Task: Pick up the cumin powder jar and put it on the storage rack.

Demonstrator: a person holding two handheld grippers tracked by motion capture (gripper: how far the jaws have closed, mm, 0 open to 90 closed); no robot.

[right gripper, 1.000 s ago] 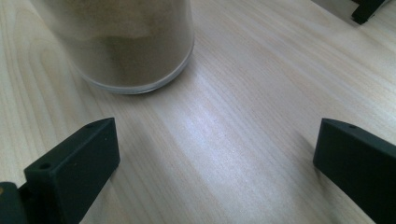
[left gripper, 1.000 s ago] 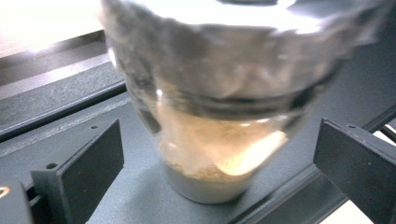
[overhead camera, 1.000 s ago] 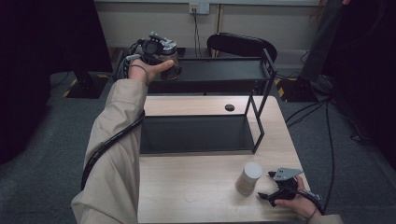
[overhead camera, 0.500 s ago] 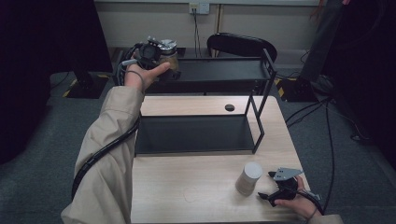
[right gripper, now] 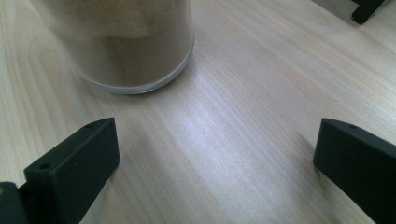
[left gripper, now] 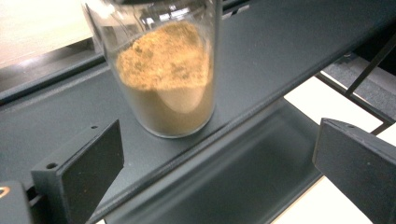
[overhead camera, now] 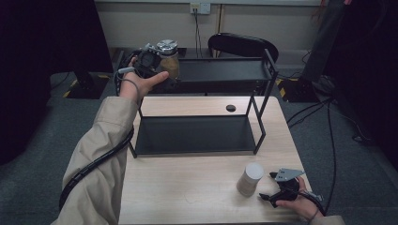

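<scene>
A glass jar of brown powder (overhead camera: 169, 63) with a silver lid stands upright at the left end of the black rack's top shelf (overhead camera: 220, 70). My left gripper (overhead camera: 149, 62) is just left of it, open. In the left gripper view the jar (left gripper: 166, 79) stands beyond the wide-apart jaws of that gripper (left gripper: 215, 154), not between them. A second jar with a white lid (overhead camera: 249, 179) stands on the wooden table near its front right. My right gripper (overhead camera: 277, 192) lies just right of it, open. In the right gripper view that jar's base (right gripper: 126, 46) is ahead-left of the gripper (right gripper: 215, 140).
The rack's lower shelf (overhead camera: 197, 133) is bare and rests on the table (overhead camera: 187, 197). A small black round thing (overhead camera: 230, 108) lies on the table behind it. A dark chair (overhead camera: 241, 44) stands beyond the rack. Cables trail on the floor at the right.
My left gripper has drawn back a little to the left and toward me, so the brown-powder jar now stands apart from it on the top shelf. The right gripper has not moved.
</scene>
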